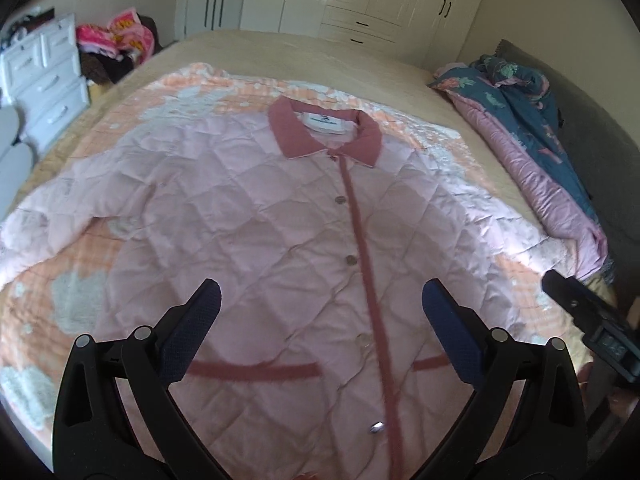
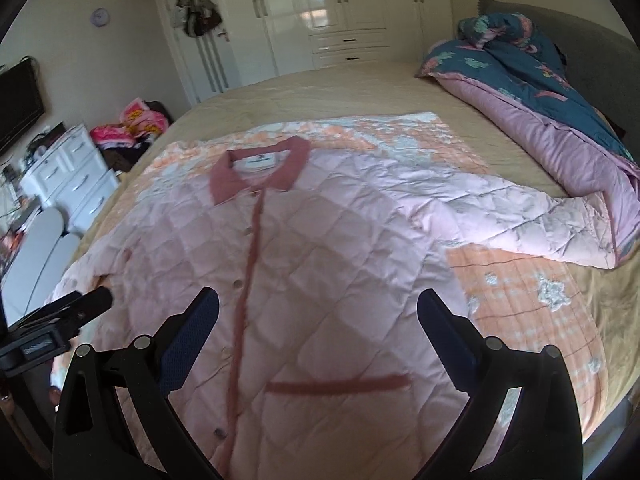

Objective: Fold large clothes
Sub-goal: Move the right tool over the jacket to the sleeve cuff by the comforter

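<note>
Quilted pink jacket lies face up and buttoned on an orange patterned blanket spread over the bed, collar at the far end and hem toward the person, so its long axis runs straight away from both tools. The left gripper hangs over the lower front with its jaws wide apart and nothing between them; the right gripper hangs likewise, spread and empty, above the pocket trim on its side. One sleeve stretches out to the right toward the rumpled duvet and lies nearer the right gripper, while the other sleeve reaches out left, nearer the left gripper. Folding has not begun, I judge, and each sleeve suits the tool on its own side. The hem is cut off below the fingers in both views, and motion blur softens the placket and buttons.
</note>
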Demonstrator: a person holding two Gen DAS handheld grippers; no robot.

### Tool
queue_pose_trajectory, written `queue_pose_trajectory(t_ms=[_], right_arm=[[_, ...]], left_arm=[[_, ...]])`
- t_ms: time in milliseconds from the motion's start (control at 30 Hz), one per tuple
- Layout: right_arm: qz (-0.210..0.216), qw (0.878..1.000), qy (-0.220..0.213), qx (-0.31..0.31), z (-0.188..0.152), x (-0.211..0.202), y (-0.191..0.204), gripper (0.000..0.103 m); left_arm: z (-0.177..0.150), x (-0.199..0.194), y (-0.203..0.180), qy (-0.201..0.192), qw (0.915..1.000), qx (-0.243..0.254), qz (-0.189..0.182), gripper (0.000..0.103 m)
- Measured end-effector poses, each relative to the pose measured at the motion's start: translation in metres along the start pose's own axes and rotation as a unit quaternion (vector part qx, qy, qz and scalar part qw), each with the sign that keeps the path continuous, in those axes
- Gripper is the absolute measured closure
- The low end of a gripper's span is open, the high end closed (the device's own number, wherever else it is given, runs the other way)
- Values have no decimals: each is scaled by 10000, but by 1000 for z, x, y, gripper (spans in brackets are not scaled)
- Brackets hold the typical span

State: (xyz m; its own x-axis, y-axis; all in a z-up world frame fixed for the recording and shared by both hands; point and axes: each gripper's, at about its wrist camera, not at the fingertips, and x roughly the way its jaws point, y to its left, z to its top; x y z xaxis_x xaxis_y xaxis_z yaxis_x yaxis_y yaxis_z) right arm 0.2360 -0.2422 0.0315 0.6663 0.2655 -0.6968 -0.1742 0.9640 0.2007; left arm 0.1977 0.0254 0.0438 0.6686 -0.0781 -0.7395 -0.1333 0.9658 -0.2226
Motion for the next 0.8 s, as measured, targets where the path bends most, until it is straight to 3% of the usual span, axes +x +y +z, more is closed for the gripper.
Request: queue_pose_trajectory(t_ms=[100, 433, 800], right_arm=[[-128, 9998, -17, 125, 8, 8, -15, 4], [-559, 9956, -58, 749, 27, 30, -84, 4], [-875, 9860, -48, 1421, 31, 48, -159, 4]], left_arm=[[10, 10, -7, -27, 9999, 111, 122, 8], [41, 42, -19, 35, 10000, -56, 39, 8], [55, 78, -43, 230, 9997, 23, 90, 8]])
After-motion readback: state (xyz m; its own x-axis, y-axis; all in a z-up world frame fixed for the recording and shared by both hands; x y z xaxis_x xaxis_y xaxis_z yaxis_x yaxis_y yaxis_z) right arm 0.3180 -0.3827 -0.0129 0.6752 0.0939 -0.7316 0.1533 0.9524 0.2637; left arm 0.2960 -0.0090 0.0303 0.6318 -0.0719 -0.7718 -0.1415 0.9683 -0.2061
